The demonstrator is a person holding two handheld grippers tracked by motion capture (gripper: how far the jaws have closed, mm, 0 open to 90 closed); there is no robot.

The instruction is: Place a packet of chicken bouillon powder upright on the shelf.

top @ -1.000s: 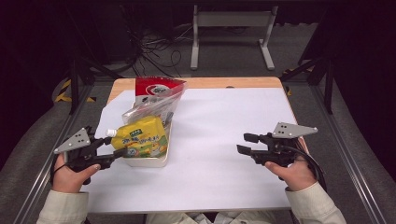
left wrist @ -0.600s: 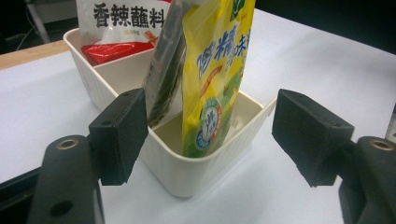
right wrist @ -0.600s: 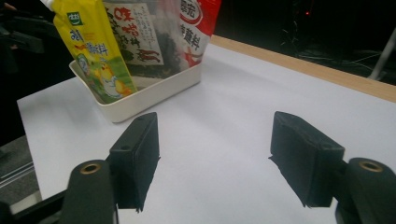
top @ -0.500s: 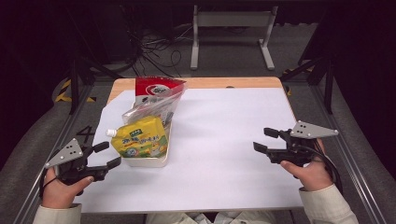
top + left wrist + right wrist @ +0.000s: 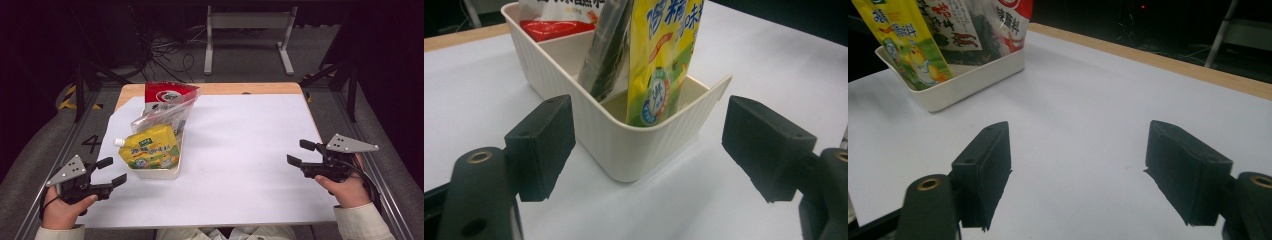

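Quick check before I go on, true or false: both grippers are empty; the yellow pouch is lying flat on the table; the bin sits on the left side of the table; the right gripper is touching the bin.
1. Both grippers are empty. True: the left gripper and right gripper are open with nothing between the fingers.
2. The yellow pouch lies flat on the table. False: it stands in the white bin.
3. The bin sits on the table's left side. True.
4. The right gripper touches the bin. False: it is far off at the right edge.
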